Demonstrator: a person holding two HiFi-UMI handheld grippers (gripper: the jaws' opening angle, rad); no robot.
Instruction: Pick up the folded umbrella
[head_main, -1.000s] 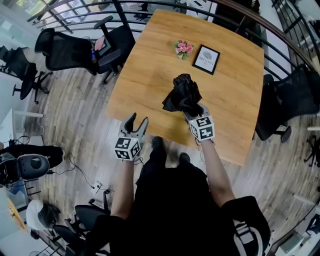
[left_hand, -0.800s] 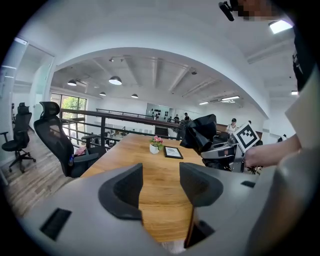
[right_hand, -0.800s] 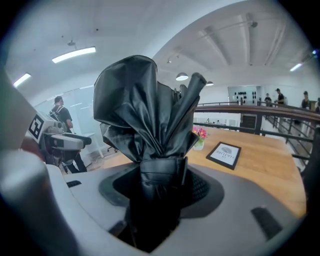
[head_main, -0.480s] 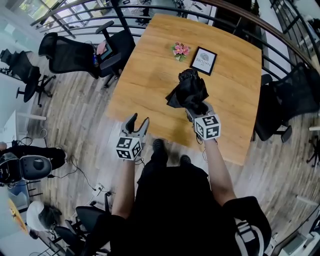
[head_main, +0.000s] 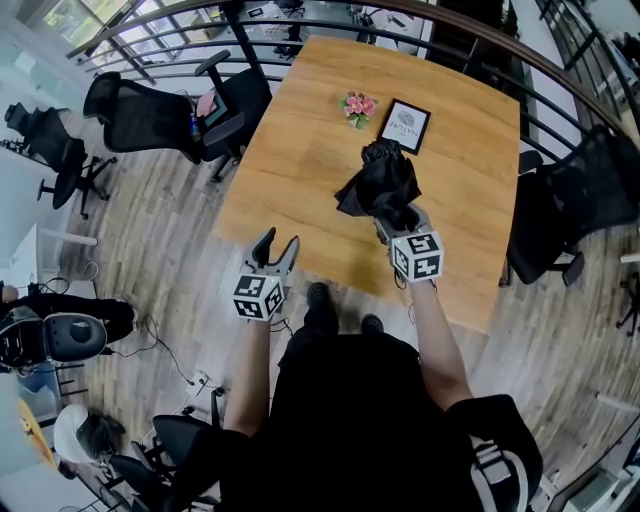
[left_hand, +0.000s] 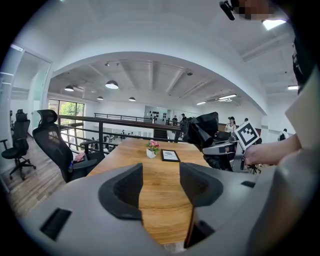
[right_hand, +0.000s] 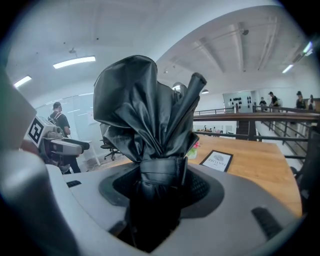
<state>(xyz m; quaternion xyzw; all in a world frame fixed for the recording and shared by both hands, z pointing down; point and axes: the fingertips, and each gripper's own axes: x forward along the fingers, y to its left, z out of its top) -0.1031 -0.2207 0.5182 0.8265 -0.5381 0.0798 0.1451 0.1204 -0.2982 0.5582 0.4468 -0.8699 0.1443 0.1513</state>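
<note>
The right hand-held gripper (head_main: 398, 215) is clamped on the umbrella (head_main: 378, 180), right of centre in the head view. In the right gripper view its jaws press on either side of the black bundle at the strap (right_hand: 161, 171) that wraps it. Above the strap the crumpled black cloth (right_hand: 145, 107) fans out and fills the middle of the frame. The stem end drops out of sight between the jaws. In the left gripper view the umbrella (left_hand: 202, 131) shows at right of centre, held in the air over the counter (left_hand: 131, 152) and not resting on it, with the right hand-held gripper (left_hand: 220, 150) just under it.

The left hand-held gripper (head_main: 276, 243) sits lower left of centre in the head view, at the counter's (head_main: 300, 170) near edge and well apart from the umbrella. Its jaws stand wide with only bare wood showing between them, as the left gripper view shows (left_hand: 161, 182).

Toward the top of the head view, a small flower pot (head_main: 358, 104) and a black frame (head_main: 405, 125) stand side by side on the counter, beyond the umbrella. A black chair (head_main: 140, 110) stands on the wooden floor (head_main: 150, 230) at the upper left, another chair (head_main: 570, 200) at the right edge, and a dark railing (head_main: 150, 20) curves across the top.
</note>
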